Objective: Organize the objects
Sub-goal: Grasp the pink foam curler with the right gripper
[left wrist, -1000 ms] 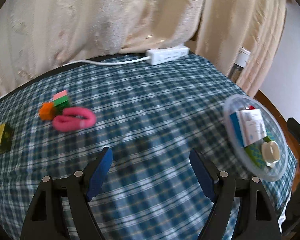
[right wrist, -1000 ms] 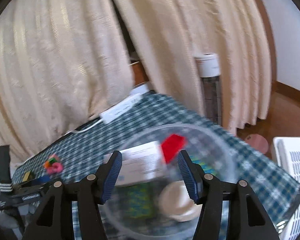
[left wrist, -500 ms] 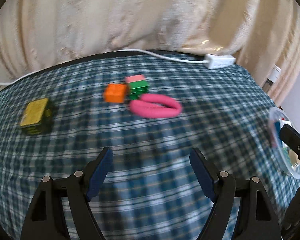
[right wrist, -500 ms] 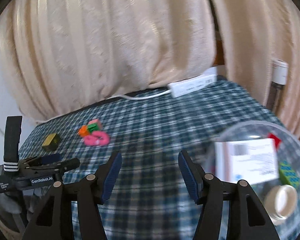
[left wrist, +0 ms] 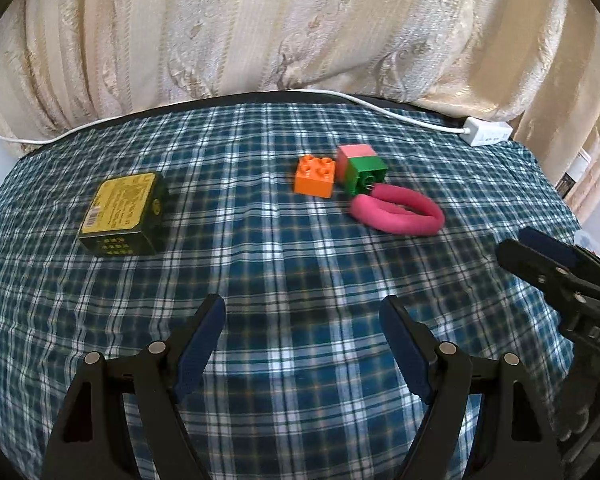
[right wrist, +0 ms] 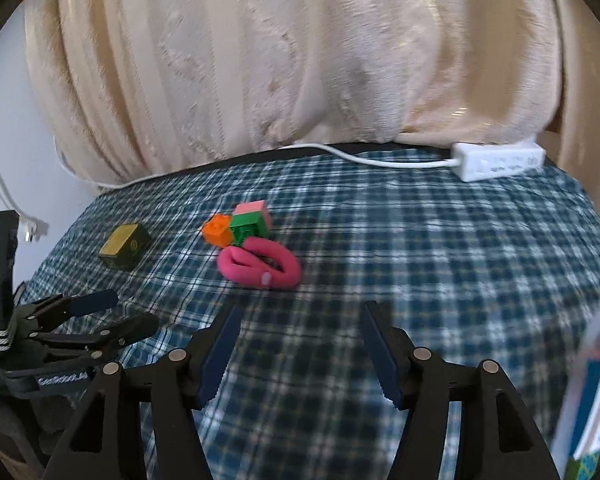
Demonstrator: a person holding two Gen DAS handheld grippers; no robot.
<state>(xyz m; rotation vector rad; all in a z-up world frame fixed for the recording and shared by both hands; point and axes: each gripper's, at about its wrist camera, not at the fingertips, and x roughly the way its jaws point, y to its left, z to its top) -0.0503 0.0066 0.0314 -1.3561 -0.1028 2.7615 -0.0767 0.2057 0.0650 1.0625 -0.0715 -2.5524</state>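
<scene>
Checked blue cloth covers the tabletop (left wrist: 300,264). Nearest, my left gripper (left wrist: 302,320) stands spread and empty; my right gripper (right wrist: 300,320) is opening, nothing between its jaws. Mid-table lie the pink loop (left wrist: 398,214), orange block (left wrist: 314,176) and pink-green block (left wrist: 360,170), clustered; the yellow-topped box (left wrist: 122,212) sits toward the left edge. Curtains (left wrist: 284,28) hang behind.

Left tongs (left wrist: 302,344) spread empty, orange brick (left wrist: 314,176), pink loop (left wrist: 398,214)

A clear container (right wrist: 598,364) is cut off by the right wrist view's edge at four o'clock, its contents blurred beyond telling. The print on the yellow-topped box (left wrist: 122,214) is too small to be read. The power strip (left wrist: 487,133) is partly cropped at one o'clock.
</scene>
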